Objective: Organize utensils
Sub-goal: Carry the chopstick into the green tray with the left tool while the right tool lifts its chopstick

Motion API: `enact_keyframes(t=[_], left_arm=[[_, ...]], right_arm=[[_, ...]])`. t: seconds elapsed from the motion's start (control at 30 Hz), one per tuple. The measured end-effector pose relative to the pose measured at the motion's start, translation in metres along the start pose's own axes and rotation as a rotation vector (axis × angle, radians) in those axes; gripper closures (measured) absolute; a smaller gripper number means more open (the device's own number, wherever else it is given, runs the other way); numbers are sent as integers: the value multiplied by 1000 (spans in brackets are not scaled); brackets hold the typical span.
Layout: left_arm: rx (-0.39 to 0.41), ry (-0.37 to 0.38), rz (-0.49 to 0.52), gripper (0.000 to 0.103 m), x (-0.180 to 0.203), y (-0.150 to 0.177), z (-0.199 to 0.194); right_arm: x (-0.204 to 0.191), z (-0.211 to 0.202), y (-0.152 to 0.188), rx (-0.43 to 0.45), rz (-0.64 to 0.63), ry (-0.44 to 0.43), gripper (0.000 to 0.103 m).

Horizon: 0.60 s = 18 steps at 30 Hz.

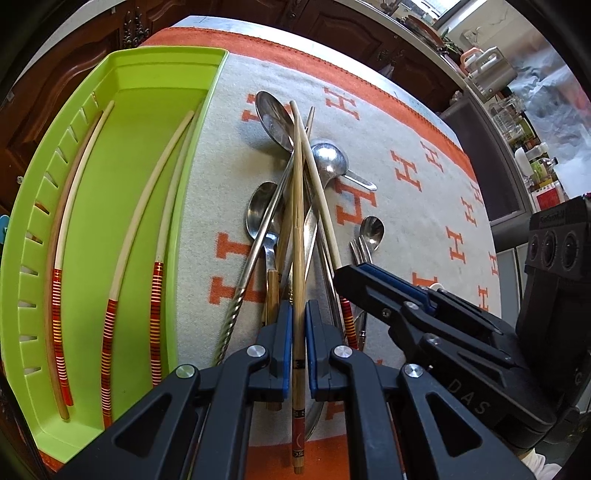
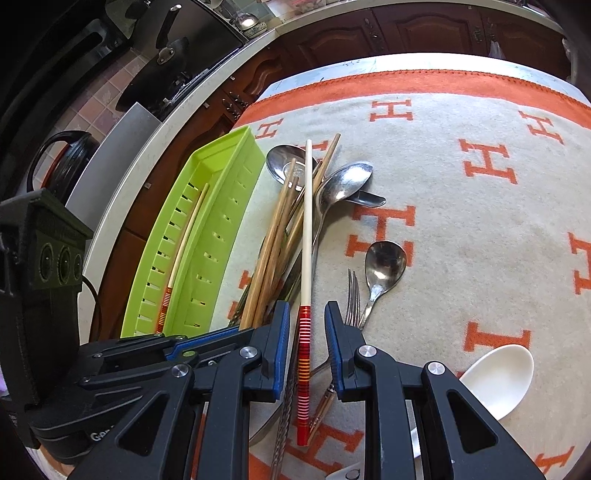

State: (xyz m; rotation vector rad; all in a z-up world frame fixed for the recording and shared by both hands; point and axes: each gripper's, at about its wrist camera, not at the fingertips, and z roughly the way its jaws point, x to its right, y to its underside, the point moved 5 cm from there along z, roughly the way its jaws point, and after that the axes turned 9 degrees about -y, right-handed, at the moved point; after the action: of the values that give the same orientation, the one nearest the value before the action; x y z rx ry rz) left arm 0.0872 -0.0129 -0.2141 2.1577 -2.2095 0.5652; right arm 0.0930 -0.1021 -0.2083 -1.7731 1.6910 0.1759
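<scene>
A pile of metal spoons (image 1: 275,122), bamboo chopsticks and forks lies on the cloth right of a lime green tray (image 1: 122,229). The tray holds three cream chopsticks with red striped handles (image 1: 110,332). My left gripper (image 1: 298,314) is shut on a bamboo chopstick (image 1: 297,229) over the pile. My right gripper (image 2: 304,314) is open, its pads either side of a cream red-handled chopstick (image 2: 306,229) that lies on the pile. The tray (image 2: 207,221) shows at its left.
An orange and grey cloth with H letters (image 2: 480,229) covers the table. A white ceramic spoon (image 2: 495,376), a small metal spoon (image 2: 382,266) and a fork (image 2: 352,295) lie right of the pile. Dark wood cabinets (image 2: 406,29) stand beyond the table.
</scene>
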Motion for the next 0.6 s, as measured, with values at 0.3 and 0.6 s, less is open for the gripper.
enact_keyframes(t=[0.3, 0.6], left_arm=[[51, -154, 58, 98, 2, -2, -6], [27, -28, 5, 98, -6, -5, -5]], right_arm=[[-4, 7, -2, -4, -27, 12, 83], [-4, 6, -1, -1, -29, 4, 83]])
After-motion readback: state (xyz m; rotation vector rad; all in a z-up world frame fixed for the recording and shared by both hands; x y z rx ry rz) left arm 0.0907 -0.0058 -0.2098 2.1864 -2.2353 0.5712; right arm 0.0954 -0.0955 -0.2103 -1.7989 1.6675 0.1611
